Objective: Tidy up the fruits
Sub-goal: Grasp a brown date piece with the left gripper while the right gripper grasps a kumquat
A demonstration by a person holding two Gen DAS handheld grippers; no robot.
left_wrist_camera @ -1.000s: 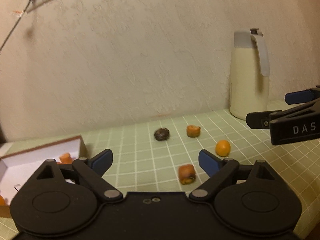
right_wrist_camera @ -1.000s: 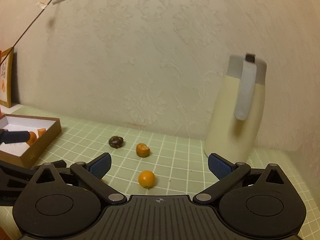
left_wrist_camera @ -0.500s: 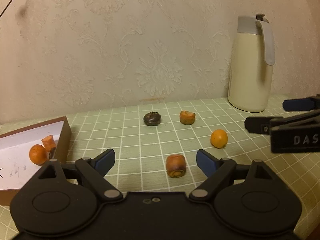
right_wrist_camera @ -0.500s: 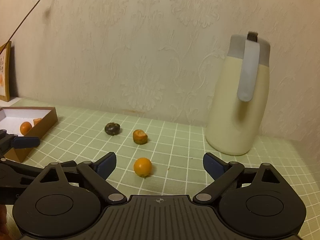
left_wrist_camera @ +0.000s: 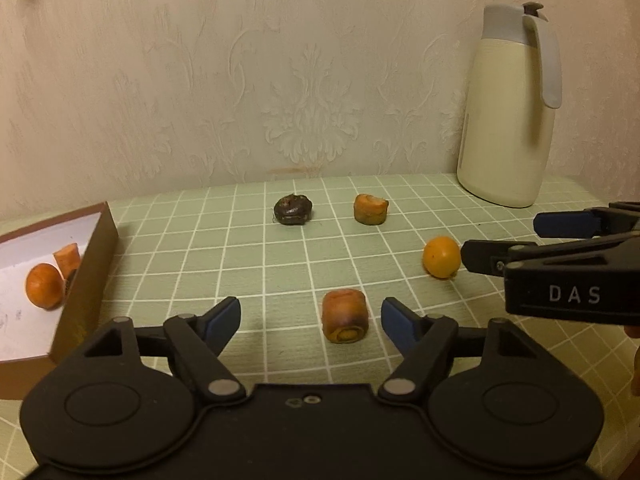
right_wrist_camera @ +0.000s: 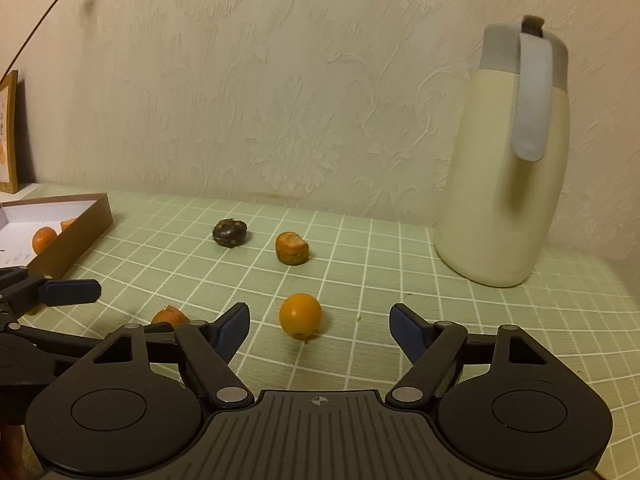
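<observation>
Fruit sorting partly done: two orange pieces lie in the brown cardboard box [left_wrist_camera: 86, 276]; four wait on the green checked bench [left_wrist_camera: 248, 264]. Left gripper [left_wrist_camera: 311, 316] fingers, closing, bracket a brown-orange cylindrical chunk [left_wrist_camera: 344, 315]; right gripper [right_wrist_camera: 320, 322] fingers, closing, bracket a round orange kumquat [right_wrist_camera: 300, 315]. Neither touches yet.

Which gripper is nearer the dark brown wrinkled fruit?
Left. The left gripper sits fairly straight before the dark brown wrinkled fruit; the right gripper is farther right.
</observation>
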